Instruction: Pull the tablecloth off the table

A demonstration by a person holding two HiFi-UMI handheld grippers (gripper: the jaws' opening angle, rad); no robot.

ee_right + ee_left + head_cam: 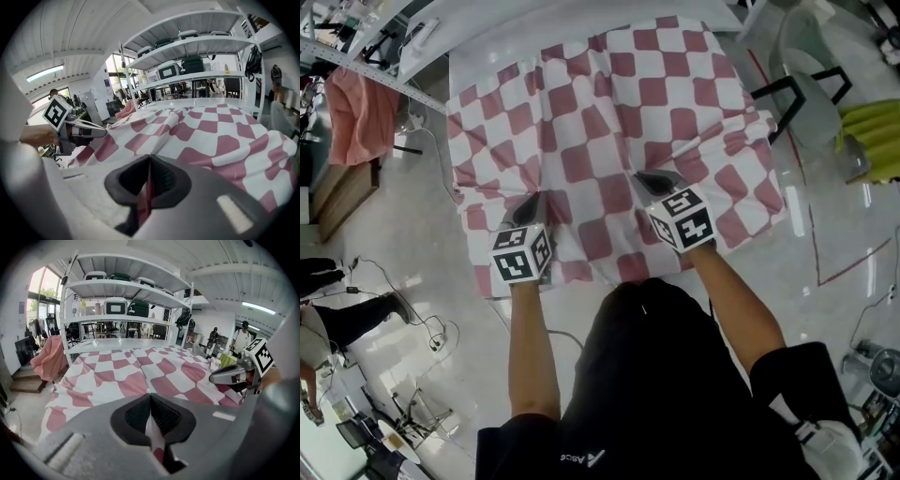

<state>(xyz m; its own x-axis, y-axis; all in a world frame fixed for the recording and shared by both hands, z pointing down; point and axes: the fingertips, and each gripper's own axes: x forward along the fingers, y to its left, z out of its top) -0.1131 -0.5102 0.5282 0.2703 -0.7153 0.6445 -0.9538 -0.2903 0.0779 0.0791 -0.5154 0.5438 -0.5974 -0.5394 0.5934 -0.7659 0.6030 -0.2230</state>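
Your left gripper (533,202) is clamped on a pinch of the checked tablecloth (609,103) near its front edge, so the fabric should follow when you draw back. The cloth covers most of the table (544,33), with ridges running toward both grips. Your right gripper (650,180) is likewise closed on a fold, roughly level with the left, probably so the pull comes evenly.

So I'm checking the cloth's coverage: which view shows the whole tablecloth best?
The head view: it shows nearly the whole tablecloth from above. Each gripper view shows only a low stretch, plus the fold pinched in its fingers.
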